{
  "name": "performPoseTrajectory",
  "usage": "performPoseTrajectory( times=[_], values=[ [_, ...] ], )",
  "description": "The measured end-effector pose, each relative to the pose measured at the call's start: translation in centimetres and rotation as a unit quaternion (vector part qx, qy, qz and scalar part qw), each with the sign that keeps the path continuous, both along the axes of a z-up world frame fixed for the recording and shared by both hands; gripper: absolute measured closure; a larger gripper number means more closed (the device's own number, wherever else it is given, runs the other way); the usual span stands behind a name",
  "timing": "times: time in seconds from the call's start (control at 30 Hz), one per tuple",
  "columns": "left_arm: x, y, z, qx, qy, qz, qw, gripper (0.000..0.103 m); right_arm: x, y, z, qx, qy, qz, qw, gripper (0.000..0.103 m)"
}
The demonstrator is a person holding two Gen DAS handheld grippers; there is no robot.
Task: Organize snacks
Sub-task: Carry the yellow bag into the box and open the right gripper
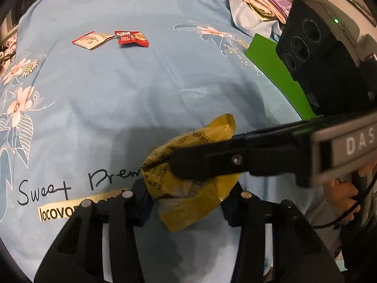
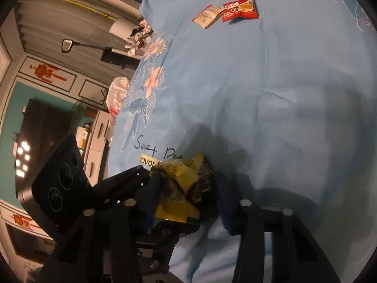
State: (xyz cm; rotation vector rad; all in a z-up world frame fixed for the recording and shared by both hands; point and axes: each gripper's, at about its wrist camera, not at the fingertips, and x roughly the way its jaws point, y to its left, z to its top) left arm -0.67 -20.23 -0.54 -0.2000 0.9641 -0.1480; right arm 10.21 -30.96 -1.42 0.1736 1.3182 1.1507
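A yellow snack packet (image 1: pixel 188 179) sits crumpled between both grippers above the light blue bedsheet (image 1: pixel 141 94). My left gripper (image 1: pixel 188 200) has the packet between its fingers. My right gripper reaches in from the right in the left wrist view, and its finger (image 1: pixel 212 160) presses on the packet's top. In the right wrist view the packet (image 2: pixel 181 184) lies between my right gripper's (image 2: pixel 186 188) fingers. A red snack packet (image 1: pixel 132 38) and a beige-and-red packet (image 1: pixel 90 40) lie far off on the sheet; they also show in the right wrist view, red (image 2: pixel 240 10) and beige (image 2: pixel 208 16).
A green sheet (image 1: pixel 275 75) lies at the bed's right side, with folded bedding (image 1: pixel 256 0) behind it. The bed's left edge (image 2: pixel 122 108) drops to a room with cabinets and a plastic bag (image 2: pixel 116 92).
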Motion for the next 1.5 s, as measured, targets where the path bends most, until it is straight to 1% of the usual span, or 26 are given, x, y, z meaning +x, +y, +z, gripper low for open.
performPoseTrajectory(
  times=[0.1, 0.17, 0.27, 0.43, 0.5, 0.57, 0.63, 0.7, 0.77, 0.83, 0.93, 1.0, 1.07, 1.1, 1.13, 1.17, 1.2, 1.23, 1.27, 1.3, 1.33, 1.37, 1.4, 1.43, 1.5],
  values=[
    [-0.1, 0.2, 0.2, -0.007, -0.001, 0.000, 1.0000, 0.058, -0.1, -0.3, 0.1, 0.012, 0.004, -0.006, 1.000, 0.066],
    [-0.1, -0.2, 0.6, 0.001, -0.004, -0.004, 1.0000, 0.058, -0.2, -0.4, 0.2, 0.018, 0.007, -0.004, 1.000, 0.066],
    [0.2, -1.3, 1.9, 0.005, -0.026, -0.015, 0.9995, 0.058, -0.2, -1.3, 1.0, 0.033, -0.001, -0.013, 0.999, 0.067],
    [2.2, -4.5, 4.9, 0.015, -0.067, -0.047, 0.9966, 0.058, 0.3, -5.4, 3.9, 0.070, -0.036, -0.052, 0.996, 0.067],
    [4.0, -7.1, 6.4, 0.025, -0.085, -0.068, 0.9938, 0.058, 1.0, -7.9, 5.4, 0.083, -0.057, -0.083, 0.992, 0.068],
    [5.8, -9.6, 7.7, 0.019, -0.098, -0.090, 0.9909, 0.058, 1.9, -11.0, 6.8, 0.096, -0.076, -0.121, 0.985, 0.068],
    [7.5, -12.2, 8.9, 0.011, -0.112, -0.110, 0.9876, 0.058, 2.7, -14.4, 8.3, 0.109, -0.098, -0.164, 0.976, 0.068],
    [9.4, -15.4, 10.1, 0.004, -0.125, -0.135, 0.9829, 0.058, 3.3, -17.5, 9.1, 0.129, -0.109, -0.202, 0.965, 0.068],
    [10.9, -18.2, 10.7, 0.007, -0.127, -0.151, 0.9803, 0.058, 4.2, -21.5, 9.7, 0.151, -0.119, -0.246, 0.950, 0.068],
    [12.5, -21.2, 10.7, 0.012, -0.128, -0.168, 0.9774, 0.058, 4.8, -24.2, 9.7, 0.159, -0.130, -0.275, 0.939, 0.068],
    [14.9, -24.6, 10.1, 0.009, -0.115, -0.192, 0.9747, 0.058, 5.8, -28.3, 8.9, 0.168, -0.119, -0.334, 0.920, 0.068],
    [16.2, -26.5, 9.6, 0.005, -0.102, -0.203, 0.9739, 0.058, 6.5, -31.1, 7.9, 0.173, -0.100, -0.374, 0.906, 0.067],
    [17.0, -28.5, 9.2, 0.010, -0.093, -0.214, 0.9724, 0.058, 6.7, -33.2, 7.0, 0.180, -0.083, -0.401, 0.895, 0.068],
    [16.9, -29.0, 9.1, 0.015, -0.093, -0.216, 0.9718, 0.055, 6.7, -34.2, 6.5, 0.182, -0.075, -0.415, 0.888, 0.067],
    [17.0, -29.8, 9.0, 0.023, -0.096, -0.217, 0.9711, 0.055, 6.6, -34.8, 6.4, 0.181, -0.073, -0.424, 0.884, 0.067],
    [16.9, -30.2, 8.9, 0.031, -0.098, -0.214, 0.9713, 0.045, 6.5, -35.2, 6.2, 0.179, -0.073, -0.433, 0.880, 0.067],
    [16.8, -30.5, 8.9, 0.040, -0.103, -0.209, 0.9717, 0.028, 6.4, -35.8, 6.0, 0.172, -0.073, -0.444, 0.876, 0.067],
    [16.7, -30.6, 8.9, 0.050, -0.112, -0.198, 0.9726, 0.020, 6.3, -35.9, 6.0, 0.161, -0.074, -0.453, 0.874, 0.067],
    [16.6, -30.4, 9.0, 0.054, -0.122, -0.188, 0.9731, 0.008, 6.1, -36.0, 6.0, 0.147, -0.075, -0.465, 0.870, 0.067],
    [16.5, -30.1, 9.1, 0.055, -0.134, -0.176, 0.9737, 0.000, 6.0, -36.4, 5.8, 0.126, -0.074, -0.485, 0.862, 0.063],
    [16.4, -29.5, 9.4, 0.054, -0.146, -0.162, 0.9744, 0.001, 6.0, -36.5, 5.7, 0.118, -0.072, -0.496, 0.858, 0.059],
    [16.4, -29.2, 9.7, 0.054, -0.150, -0.153, 0.9753, 0.000, 6.1, -36.9, 5.4, 0.117, -0.065, -0.503, 0.854, 0.048],
    [16.5, -28.9, 9.9, 0.057, -0.151, -0.145, 0.9761, 0.000, 5.9, -37.4, 5.1, 0.134, -0.055, -0.508, 0.849, 0.042],
    [16.5, -28.5, 10.1, 0.062, -0.152, -0.139, 0.9765, 0.000, 5.6, -38.0, 5.1, 0.156, -0.048, -0.506, 0.847, 0.038],
    [16.3, -28.4, 10.4, 0.077, -0.154, -0.136, 0.9756, 0.000, 5.5, -38.4, 5.4, 0.188, -0.045, -0.499, 0.845, 0.024]
  ],
)
